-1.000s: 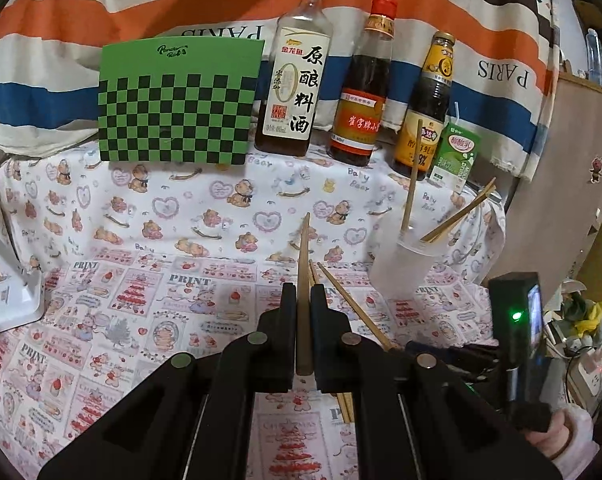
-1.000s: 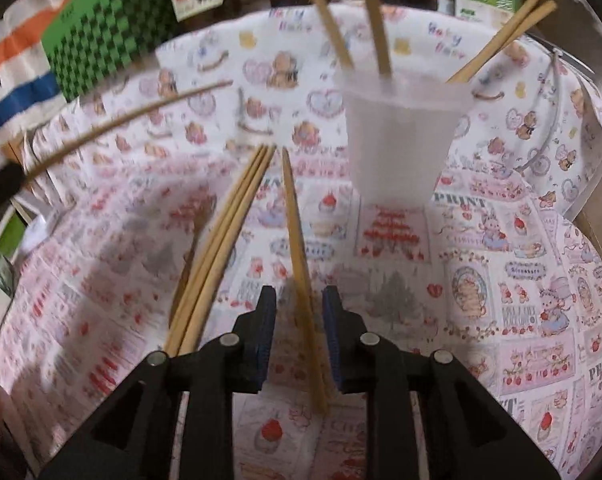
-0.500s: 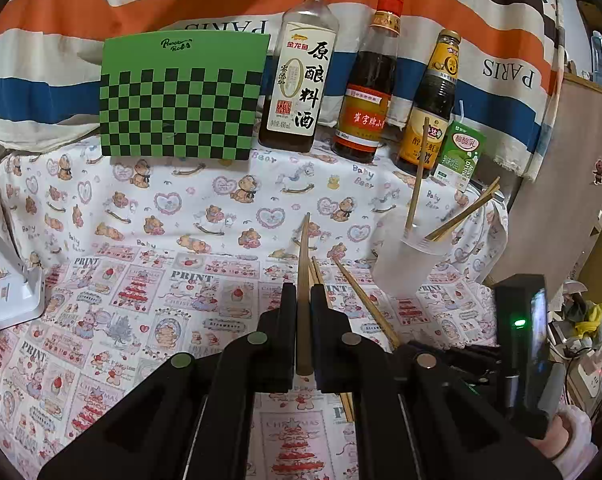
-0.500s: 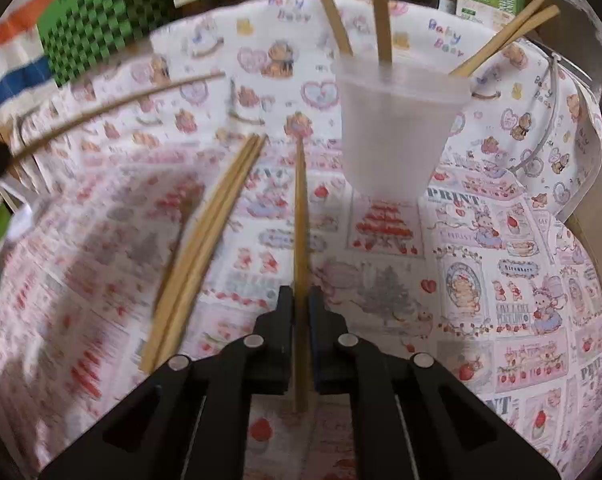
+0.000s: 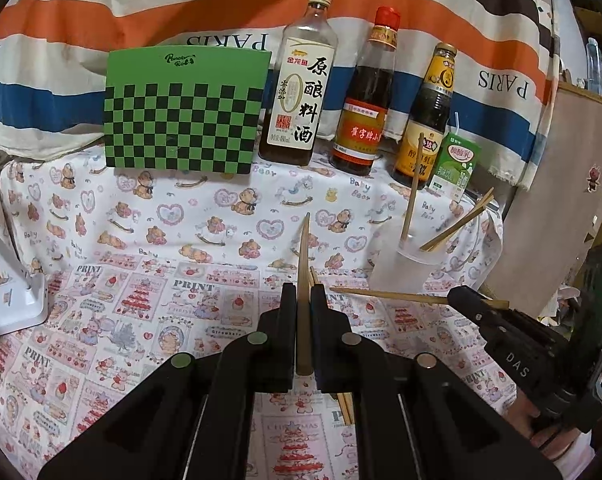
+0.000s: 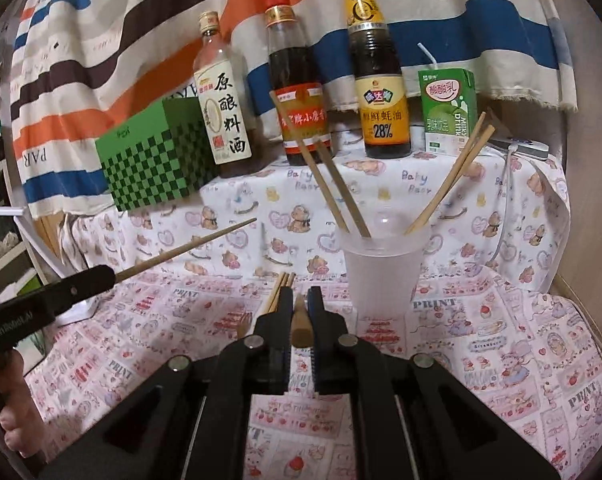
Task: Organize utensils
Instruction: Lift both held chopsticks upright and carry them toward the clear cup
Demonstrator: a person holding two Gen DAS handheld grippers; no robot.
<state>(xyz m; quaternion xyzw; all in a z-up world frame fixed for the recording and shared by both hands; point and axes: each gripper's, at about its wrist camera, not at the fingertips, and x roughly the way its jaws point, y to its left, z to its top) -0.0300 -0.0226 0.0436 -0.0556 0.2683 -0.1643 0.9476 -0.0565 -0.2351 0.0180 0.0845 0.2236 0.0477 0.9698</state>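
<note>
Four chopsticks stand in the cup (image 6: 381, 276). Each claw, left (image 5: 303, 312) and right (image 6: 299, 312), pinches one chopstick; three lie at the cup's nine o'clock.

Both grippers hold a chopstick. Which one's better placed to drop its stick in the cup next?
Probably right. The right gripper, shut on its chopstick, sits just in front of the plastic cup. The left gripper holds its chopstick further over, cup off to its right.

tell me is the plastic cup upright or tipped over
Upright. The plastic cup stands on its base on the printed cloth, its open rim facing up, with four chopsticks leaning inside against the rim.
</note>
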